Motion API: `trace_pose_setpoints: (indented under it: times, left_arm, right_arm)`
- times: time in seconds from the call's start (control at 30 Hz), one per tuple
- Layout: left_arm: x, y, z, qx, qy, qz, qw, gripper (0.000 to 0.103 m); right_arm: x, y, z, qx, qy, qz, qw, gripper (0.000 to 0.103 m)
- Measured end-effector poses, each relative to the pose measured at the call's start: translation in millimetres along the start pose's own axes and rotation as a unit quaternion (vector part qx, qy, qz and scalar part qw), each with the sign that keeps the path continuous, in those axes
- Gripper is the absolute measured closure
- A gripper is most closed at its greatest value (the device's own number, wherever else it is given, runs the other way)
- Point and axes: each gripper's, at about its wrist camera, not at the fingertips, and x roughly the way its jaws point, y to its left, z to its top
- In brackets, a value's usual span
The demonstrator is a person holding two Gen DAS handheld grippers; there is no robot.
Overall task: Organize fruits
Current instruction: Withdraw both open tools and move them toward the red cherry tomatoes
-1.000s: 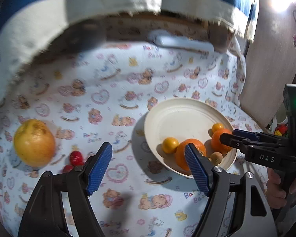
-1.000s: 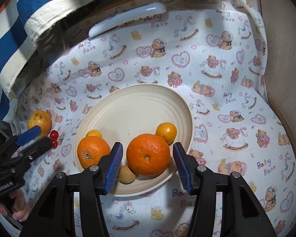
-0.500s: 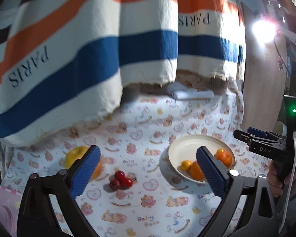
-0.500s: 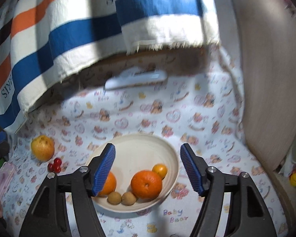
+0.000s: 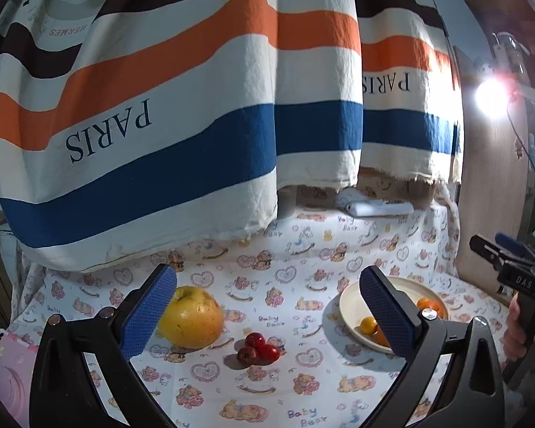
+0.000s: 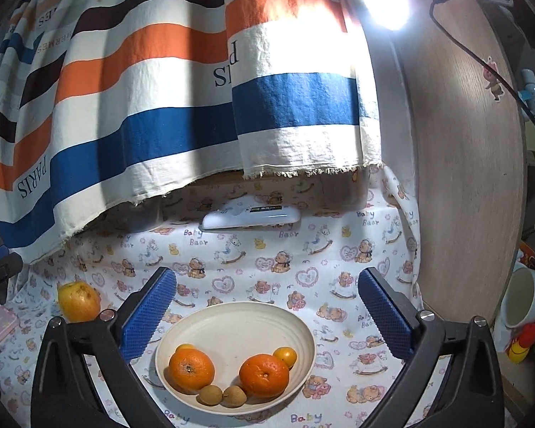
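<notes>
A cream plate (image 6: 239,324) on the bear-print tablecloth holds two oranges (image 6: 191,369) (image 6: 264,374), two small yellow-orange fruits (image 6: 285,356) and two brown longans (image 6: 210,394). My right gripper (image 6: 267,299) hovers back from the plate, its jaws opening with nothing between them. A big yellow apple (image 5: 190,317) and three small red fruits (image 5: 258,347) lie on the cloth left of the plate (image 5: 353,299). My left gripper (image 5: 267,296) stands open and empty above them. The right gripper (image 5: 495,246) also shows at the left wrist view's right edge, held by a hand.
A striped cloth (image 5: 196,107) hangs over the back of the table. Below it lies a white remote-like device (image 6: 251,215). A wooden panel (image 6: 463,178) and bright lamp (image 6: 385,3) stand right, with a mug (image 6: 524,296) beyond. A pink item (image 5: 3,363) lies far left.
Both grippers have drawn back from the table and tilted upward, so the fruit looks smaller and lower. Both pairs of jaws have widened; the right ones no longer flank the big orange.
</notes>
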Motion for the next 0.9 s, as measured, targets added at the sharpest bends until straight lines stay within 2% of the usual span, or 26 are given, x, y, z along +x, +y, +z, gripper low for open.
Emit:
trace_pose_setpoints:
  times: [0.23,0.37,0.5,0.7,0.8,0.9]
  left_arm:
    - [1,-3,-2,0.020,0.013,0.015,0.9996,0.001]
    - [2,-5,-2,0.023,0.018,0.021,0.9994,0.001]
    - [0,5,4,0.004,0.019,0.025,0.9995,0.001]
    - [-3,26,13,-0.021,0.034,0.034,0.9986,0.001]
    - [5,29,14,-0.011,0.085,0.054,0.9949,0.001]
    - [12,36,9,-0.016,0.102,0.076,0.9918,0.001]
  right_arm:
    - [2,8,-5,-0.001,0.004,0.013,1.000,0.000]
    - [-6,21,-6,-0.010,0.002,0.042,0.999,0.000]
    - [-11,38,-9,-0.041,-0.012,0.035,0.998,0.000]
    - [-6,76,-3,-0.084,0.037,0.086,0.992,0.000]
    - [1,94,2,-0.069,0.068,0.114,0.989,0.000]
    - [12,113,4,-0.048,0.089,0.130,0.986,0.000]
